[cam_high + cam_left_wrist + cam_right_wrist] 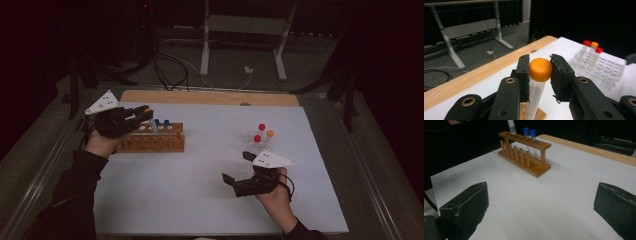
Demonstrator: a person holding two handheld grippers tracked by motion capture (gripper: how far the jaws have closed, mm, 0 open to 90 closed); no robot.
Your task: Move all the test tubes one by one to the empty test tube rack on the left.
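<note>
I take the wooden test-tube rack (152, 137) as my marker on the white table sheet (200, 190). A clear plastic rack (260, 142) with two red-capped tubes and an orange-capped one stands well to its right. My right gripper (239, 171) hovers in front of that, jaws spread wide, holding nothing. My left gripper (145, 114) sits above the wooden rack's left end, pinching the orange-capped tube (537, 85) by its cap, its tip just over a hole. Two blue-capped tubes (161, 123) stand at the rack's right end.
</note>
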